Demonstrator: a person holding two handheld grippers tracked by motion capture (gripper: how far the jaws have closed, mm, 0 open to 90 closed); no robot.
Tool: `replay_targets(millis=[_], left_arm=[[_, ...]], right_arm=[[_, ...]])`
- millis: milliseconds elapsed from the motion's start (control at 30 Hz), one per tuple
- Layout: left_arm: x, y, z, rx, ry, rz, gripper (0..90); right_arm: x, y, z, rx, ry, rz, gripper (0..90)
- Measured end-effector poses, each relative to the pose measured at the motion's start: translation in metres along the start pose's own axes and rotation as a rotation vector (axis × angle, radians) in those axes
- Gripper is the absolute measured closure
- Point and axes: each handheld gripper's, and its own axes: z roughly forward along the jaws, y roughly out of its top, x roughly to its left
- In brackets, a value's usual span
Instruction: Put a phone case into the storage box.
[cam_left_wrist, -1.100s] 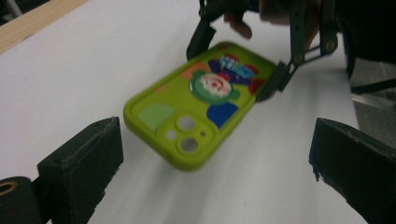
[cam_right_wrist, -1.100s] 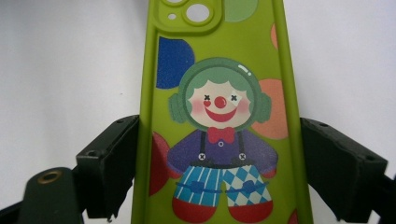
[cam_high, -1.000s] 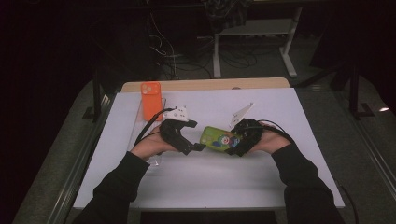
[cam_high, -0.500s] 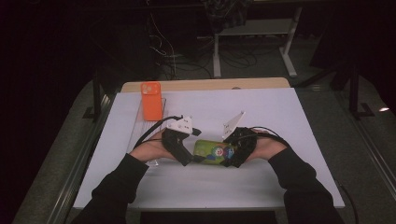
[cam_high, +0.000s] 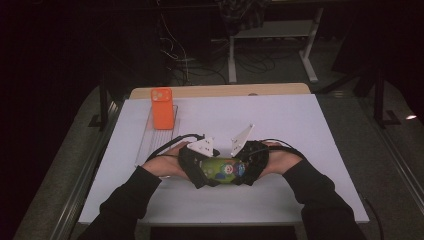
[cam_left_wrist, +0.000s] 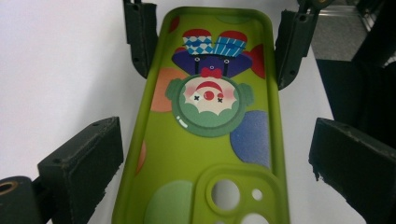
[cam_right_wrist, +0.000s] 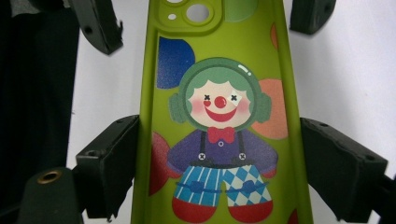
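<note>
A lime-green phone case (cam_high: 222, 170) printed with a clown lies lengthwise between my two grippers near the table's front middle. My right gripper (cam_right_wrist: 224, 158) is shut on the case's lower end (cam_right_wrist: 219, 116), both jaws pressed against its side edges. My left gripper (cam_left_wrist: 217, 154) straddles the camera-hole end of the case (cam_left_wrist: 210, 140), open, with a gap on each side. In the high view the left gripper (cam_high: 202, 172) and right gripper (cam_high: 245, 172) face each other, almost touching.
An orange phone (cam_high: 161, 107) stands on a clear tray (cam_high: 150, 142) at the back left of the white table (cam_high: 300, 130). A dark floor with cables and a stand lies beyond the far edge.
Both hands have drawn toward the table's front edge with the case. The grippers have closed in on each other, and the left one now straddles the case's end.
</note>
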Motion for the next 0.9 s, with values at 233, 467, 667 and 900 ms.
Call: replay_targets(millis=[233, 467, 667, 900], left_arm=[[-0.0007, -0.0007, 0.004, 0.019, -0.013, -0.008, 6.1], [-0.001, -0.0019, 0.0063, 0.038, -0.03, 0.0, 7.9], [-0.0011, -0.0021, 0.0067, 0.045, -0.035, 0.003, 13.6], [-0.0005, -0.0015, 0.0075, 0.052, -0.042, -0.017, 14.1]], right_arm=[[0.0047, 0.0043, -0.0002, -0.008, 0.008, -0.025, 15.0], [0.0057, 0.0051, -0.0015, -0.026, 0.02, -0.031, 15.1], [0.007, 0.006, -0.0031, -0.032, 0.027, -0.035, 15.1], [0.0067, 0.0053, -0.0034, -0.034, 0.026, -0.036, 15.0]])
